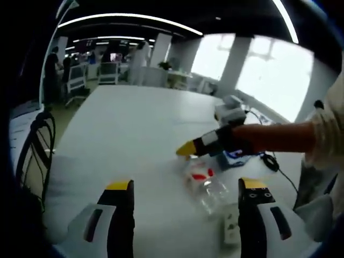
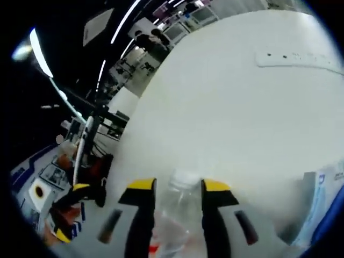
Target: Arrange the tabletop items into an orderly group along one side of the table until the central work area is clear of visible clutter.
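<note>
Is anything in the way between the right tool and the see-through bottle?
No. In the right gripper view the clear bottle already sits between the right tool's yellow-tipped jaws, with bare white table beyond it.

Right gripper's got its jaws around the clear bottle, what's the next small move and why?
Probably close the right gripper on the bottle: its neck sits between the jaws, apparently not yet pinched. Then carry it toward the table edge to clear the middle.

Distant chairs, perhaps desks.
</note>
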